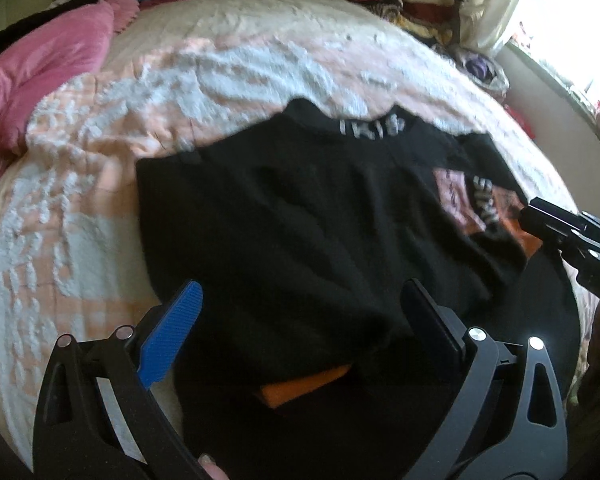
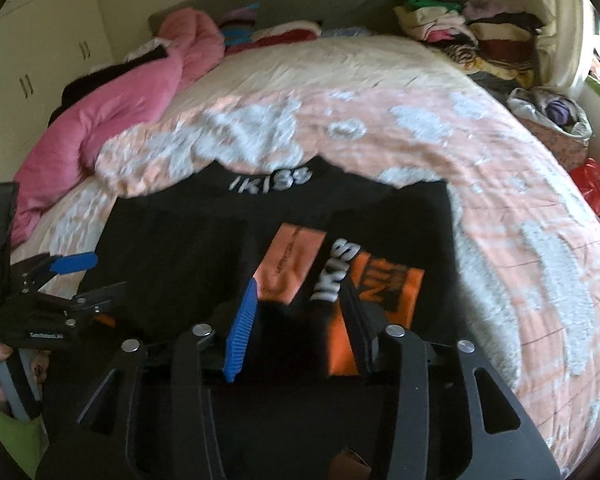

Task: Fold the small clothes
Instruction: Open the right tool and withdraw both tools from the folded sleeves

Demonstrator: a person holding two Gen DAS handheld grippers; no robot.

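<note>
Black garment (image 2: pixel 188 264) lies spread on the bed (image 2: pixel 500 208), collar band with white lettering at the far edge, hem toward the person; its long axis runs away from both tools, collar to hem. One side is folded inward, showing a pink and orange print panel (image 2: pixel 296 264) on the right half. Left tool (image 1: pixel 300 320): jaws wide apart, straddling the near hem region, nothing pinched; an orange strip of cloth (image 1: pixel 304 384) shows just below the jaws. Right tool (image 2: pixel 300 312): jaws parted, over the folded print section near the hem; cloth lies between the fingers, but the pads do not appear to press on it. Both tools point steeply down at the near edge, left over the plain black half, right over the folded half. Judgement: the unfolded left side lies nearest the left tool, so the matching inward fold would fall to that hand. Folded stacks (image 2: pixel 472 36) sit at the headboard, pink duvet (image 2: pixel 132 92) at far left.
</note>
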